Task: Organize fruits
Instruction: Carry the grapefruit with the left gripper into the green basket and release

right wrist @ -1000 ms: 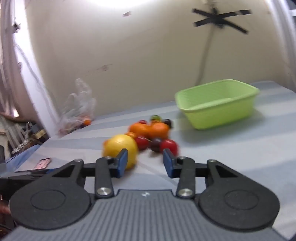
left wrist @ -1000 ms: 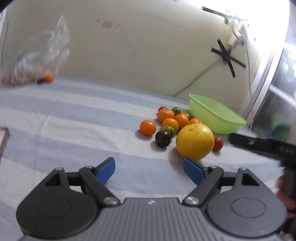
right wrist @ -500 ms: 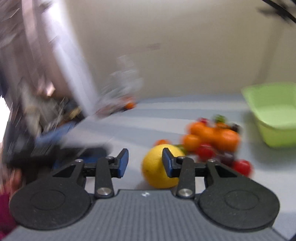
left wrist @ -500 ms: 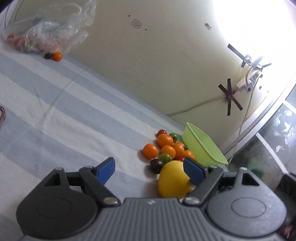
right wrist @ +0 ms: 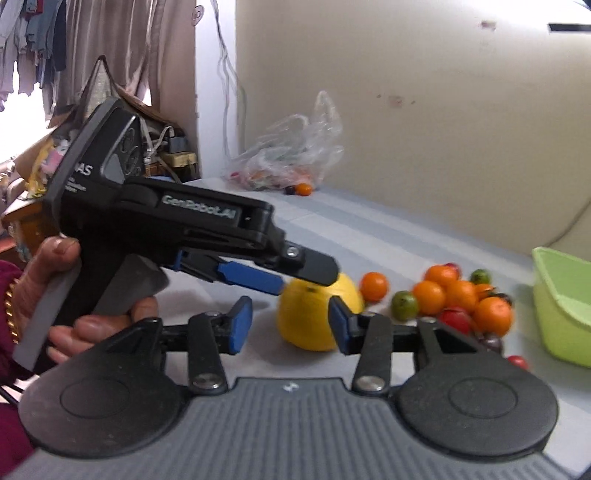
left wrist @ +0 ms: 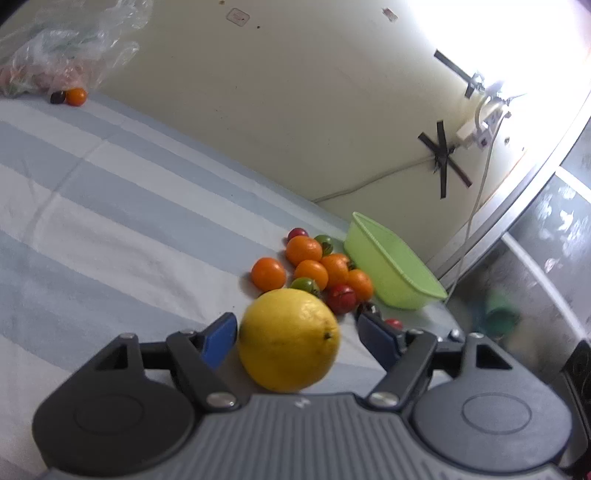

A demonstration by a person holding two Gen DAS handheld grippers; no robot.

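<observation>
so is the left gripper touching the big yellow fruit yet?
Cannot tell. In the left wrist view the yellow fruit sits between the open left gripper fingers: a gap shows at the right finger, but the left pad sits very close.

Left gripper (right wrist: pixel 295 273) body reads "GenRobot.AI" in grey on its black side. Rear housing shows partial white letters "AS"; smaller print below is too small to read.

Cream wall (left wrist: pixel 295 110), striped cloth (left wrist: pixel 92 229), bright window glare (left wrist: pixel 517 33)
</observation>
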